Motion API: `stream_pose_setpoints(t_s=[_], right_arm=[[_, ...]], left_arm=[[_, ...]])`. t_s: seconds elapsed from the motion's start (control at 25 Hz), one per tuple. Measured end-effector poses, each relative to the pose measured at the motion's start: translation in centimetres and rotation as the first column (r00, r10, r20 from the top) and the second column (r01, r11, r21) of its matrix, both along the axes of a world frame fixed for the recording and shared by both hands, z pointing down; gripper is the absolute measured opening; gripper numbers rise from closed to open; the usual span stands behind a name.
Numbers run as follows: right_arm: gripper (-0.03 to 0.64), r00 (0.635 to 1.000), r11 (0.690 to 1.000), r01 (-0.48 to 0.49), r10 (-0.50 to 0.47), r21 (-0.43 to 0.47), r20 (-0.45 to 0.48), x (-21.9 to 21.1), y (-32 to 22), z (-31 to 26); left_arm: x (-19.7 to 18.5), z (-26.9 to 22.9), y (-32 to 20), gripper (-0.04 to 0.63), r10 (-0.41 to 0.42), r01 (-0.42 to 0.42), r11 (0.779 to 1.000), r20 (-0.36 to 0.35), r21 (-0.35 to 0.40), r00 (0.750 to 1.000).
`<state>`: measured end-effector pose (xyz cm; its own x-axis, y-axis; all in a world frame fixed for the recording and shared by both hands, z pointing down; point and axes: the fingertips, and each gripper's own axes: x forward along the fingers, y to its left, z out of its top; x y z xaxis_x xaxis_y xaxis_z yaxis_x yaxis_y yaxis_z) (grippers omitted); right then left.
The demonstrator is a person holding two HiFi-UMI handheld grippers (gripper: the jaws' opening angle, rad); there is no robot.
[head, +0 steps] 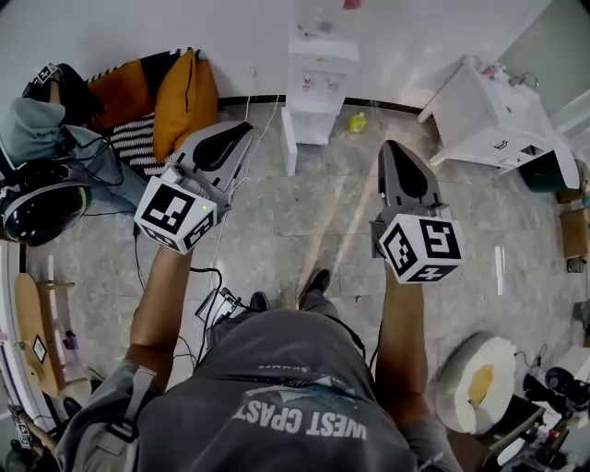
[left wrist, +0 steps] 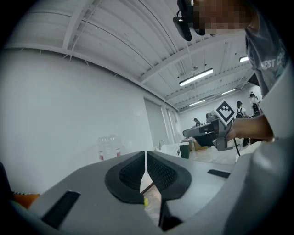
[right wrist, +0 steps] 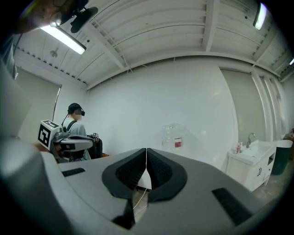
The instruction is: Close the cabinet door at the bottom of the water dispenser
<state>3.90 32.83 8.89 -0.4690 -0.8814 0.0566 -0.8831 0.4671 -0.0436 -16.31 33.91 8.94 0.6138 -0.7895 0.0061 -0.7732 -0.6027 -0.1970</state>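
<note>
So the water dispenser (head: 322, 74) is the white one standing flat against the white wall (head: 184, 28), pretty much straight ahead of the person. Its cabinet door (head: 289, 140) at the bottom is open, swung out from the left side of the base so it sticks edge-on into the room. There's a clear water bottle (right wrist: 173, 135) sitting on top.

Neither gripper is anywhere near it. The left gripper (head: 241, 129) and right gripper (head: 392, 147) are both held out level, one on each side of the dispenser and well apart from it. Both have their jaws pressed together with nothing in between.

The floor (head: 304, 230) is grey stone-look tile, glossy enough to catch some light. The stretch between the person and the door looks bare. The closest thing is a small yellow thing (head: 357, 122) lying on the floor just right of the dispenser base.

Off to the right is a white sink cabinet (head: 489, 115). To the left, orange cushions (head: 184, 97) lean on the wall, with a seated person (head: 37, 129) beside them. Some black cables (head: 217, 304) trail across the floor near the person's feet.
</note>
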Motion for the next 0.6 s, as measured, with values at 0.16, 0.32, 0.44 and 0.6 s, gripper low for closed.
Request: stream_pose_setpoints(t_s=[0.16, 0.32, 0.44, 0.6], right_arm=[[0.028, 0.999, 0.999, 0.044, -0.044, -0.006, 0.012, 1.4, -3.7, 0.4], [0.029, 0.997, 0.997, 0.082, -0.082, -0.015, 0.01, 3.0, -7.3, 0.7], [0.028, 0.994, 0.994, 0.112, -0.112, -0.014, 0.009, 3.9, -9.4, 0.5], [0.029, 0.989, 0.989, 0.147, -0.147, -0.02, 0.019, 4.9, -11.7, 0.9]], left_arm=[[1.5, 0.2, -2.5, 0.026, -0.046, 0.046, 0.999, 0.01, -0.009, 0.999], [3.2, 0.8, -4.6, 0.026, -0.08, 0.08, 0.996, 0.018, -0.024, 0.997], [4.2, 0.9, -6.1, 0.026, -0.111, 0.112, 0.993, 0.02, -0.028, 0.994], [5.3, 1.1, -7.4, 0.026, -0.146, 0.147, 0.989, 0.033, -0.031, 0.989]])
